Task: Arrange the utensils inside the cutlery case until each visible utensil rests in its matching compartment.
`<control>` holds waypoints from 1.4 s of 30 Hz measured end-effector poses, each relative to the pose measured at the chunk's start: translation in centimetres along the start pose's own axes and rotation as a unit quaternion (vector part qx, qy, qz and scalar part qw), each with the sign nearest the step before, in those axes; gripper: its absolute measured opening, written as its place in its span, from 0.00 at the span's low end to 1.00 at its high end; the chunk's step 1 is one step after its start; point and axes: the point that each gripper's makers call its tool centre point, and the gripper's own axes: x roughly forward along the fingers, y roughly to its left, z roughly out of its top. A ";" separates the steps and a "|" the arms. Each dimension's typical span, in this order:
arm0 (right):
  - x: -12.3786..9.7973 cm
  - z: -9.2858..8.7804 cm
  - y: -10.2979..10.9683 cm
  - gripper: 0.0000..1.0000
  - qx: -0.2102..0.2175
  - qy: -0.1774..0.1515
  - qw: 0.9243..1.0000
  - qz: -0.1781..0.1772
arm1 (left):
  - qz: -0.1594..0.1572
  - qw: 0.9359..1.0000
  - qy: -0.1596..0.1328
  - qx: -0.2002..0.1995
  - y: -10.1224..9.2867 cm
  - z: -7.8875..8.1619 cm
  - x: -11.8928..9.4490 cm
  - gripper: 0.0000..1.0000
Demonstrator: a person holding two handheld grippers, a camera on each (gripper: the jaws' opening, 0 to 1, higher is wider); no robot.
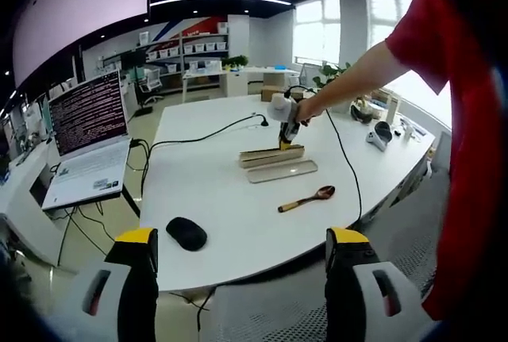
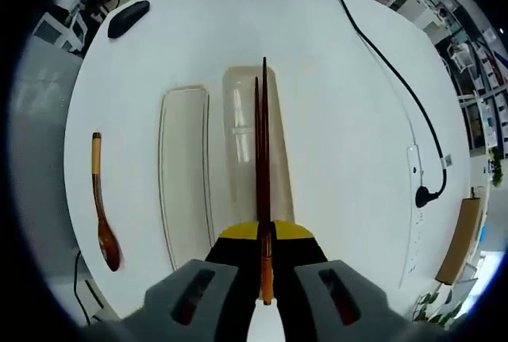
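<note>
The right gripper (image 2: pixel 264 274) has its jaws clamped on a pair of chopsticks (image 2: pixel 262 159), held by their thick ends, with the tips reaching out over the open case (image 2: pixel 238 112). From here the risk, as I judge it, is a slip or a crossing: the pair is pinched at one end only, so any roll of the hand could fan the sticks apart and let one tip land on the case wall or on the table (image 2: pixel 341 120) instead of in the trough. Letting go too high could make them bounce out.

The case looks bare inside; whether it has dividers I cannot tell. Its lid (image 2: pixel 184 175) lies just beside it, also with nothing in it. The spoon (image 2: pixel 101 207) lies on the table beyond the lid, well apart from the case and not yet stowed.

The left gripper (image 1: pixel 238 267) hangs back off the table edge, jaws apart and holding nothing. Past it sit a mouse (image 1: pixel 186 233), then the spoon, lid and case, with a laptop (image 1: pixel 86 140) off to one side.
</note>
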 end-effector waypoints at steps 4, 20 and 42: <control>0.2 0.0 0.2 0.01 -0.003 0.001 1.000 0.003 | 0.001 1.000 0.004 -0.002 -0.1 -0.2 0.2 0.89; 0.3 -0.4 0.5 0.01 0.000 0.000 1.000 -0.010 | -0.001 1.000 0.004 0.000 -0.1 -0.1 0.4 0.89; -1.0 -0.2 -0.2 0.00 0.015 -0.014 1.000 -0.020 | -0.009 1.000 -0.007 0.010 -0.5 0.7 0.3 0.89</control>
